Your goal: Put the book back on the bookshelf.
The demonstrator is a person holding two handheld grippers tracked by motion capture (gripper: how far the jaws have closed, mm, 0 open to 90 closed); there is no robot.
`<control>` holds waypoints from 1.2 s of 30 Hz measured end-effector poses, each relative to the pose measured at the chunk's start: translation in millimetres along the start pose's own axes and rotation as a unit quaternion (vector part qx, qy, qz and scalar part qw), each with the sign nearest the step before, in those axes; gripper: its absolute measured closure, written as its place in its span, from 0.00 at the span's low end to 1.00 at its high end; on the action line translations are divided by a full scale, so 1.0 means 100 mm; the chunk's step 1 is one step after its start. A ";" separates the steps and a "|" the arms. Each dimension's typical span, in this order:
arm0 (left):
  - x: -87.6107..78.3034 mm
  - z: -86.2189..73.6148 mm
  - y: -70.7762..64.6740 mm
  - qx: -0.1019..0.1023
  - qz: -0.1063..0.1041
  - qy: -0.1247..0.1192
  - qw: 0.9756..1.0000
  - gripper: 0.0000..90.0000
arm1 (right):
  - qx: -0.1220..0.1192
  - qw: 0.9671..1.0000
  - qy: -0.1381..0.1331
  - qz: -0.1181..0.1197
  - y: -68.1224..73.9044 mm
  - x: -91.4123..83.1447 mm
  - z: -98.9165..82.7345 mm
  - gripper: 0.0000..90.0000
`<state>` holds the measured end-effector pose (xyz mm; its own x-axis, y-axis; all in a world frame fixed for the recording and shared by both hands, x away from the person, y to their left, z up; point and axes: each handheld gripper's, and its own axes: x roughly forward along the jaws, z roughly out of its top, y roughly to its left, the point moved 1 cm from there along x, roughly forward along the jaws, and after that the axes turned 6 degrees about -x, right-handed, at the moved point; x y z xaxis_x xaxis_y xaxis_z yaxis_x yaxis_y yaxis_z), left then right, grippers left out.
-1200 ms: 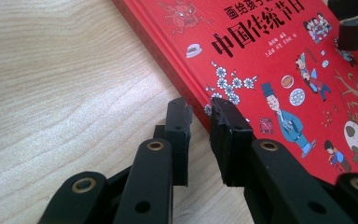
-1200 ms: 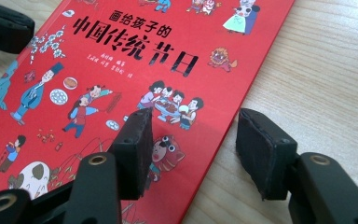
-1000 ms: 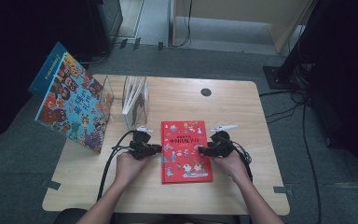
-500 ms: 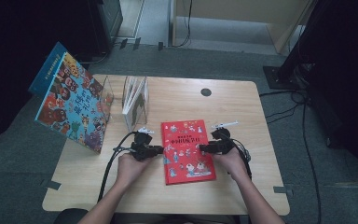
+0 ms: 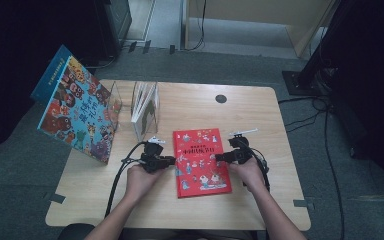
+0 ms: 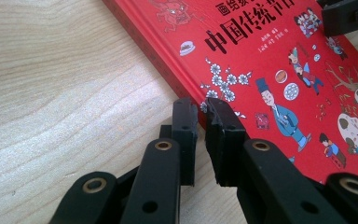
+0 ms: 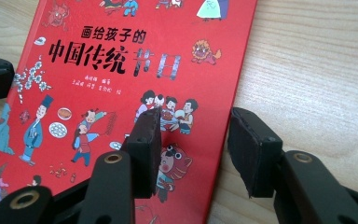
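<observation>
A red picture book lies flat near the table's front, cover up. My left gripper meets its left spine edge. In the left gripper view, that gripper has its jaws nearly together at the spine of the book, and nothing is plainly pinched. My right gripper is at the book's right edge. In the right gripper view, it is open and its jaws have just been closing. One jaw is over the cover of the book and the other over bare wood, with the edge between them.
A large colourful picture book leans at the table's left edge. Beside it a clear stand holds a white book upright. A black round cap sits at the back of the wooden table. A cable trails from the left gripper.
Both hands stay where they were at the book's sides. The right gripper's jaws look a little closer together.
</observation>
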<state>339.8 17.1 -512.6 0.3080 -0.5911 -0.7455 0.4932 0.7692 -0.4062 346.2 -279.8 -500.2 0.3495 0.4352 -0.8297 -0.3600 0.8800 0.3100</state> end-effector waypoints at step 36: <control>0.01 -0.02 -0.02 0.012 0.003 0.000 1.000 0.96 | 0.049 0.998 0.027 0.012 -0.04 0.00 0.08 0.64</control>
<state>337.7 15.9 -513.3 0.3119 -0.5860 -0.7479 0.5101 0.7674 -0.3885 354.9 -281.9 -497.5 0.2930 0.4473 -0.8451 -0.2807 0.8851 0.3712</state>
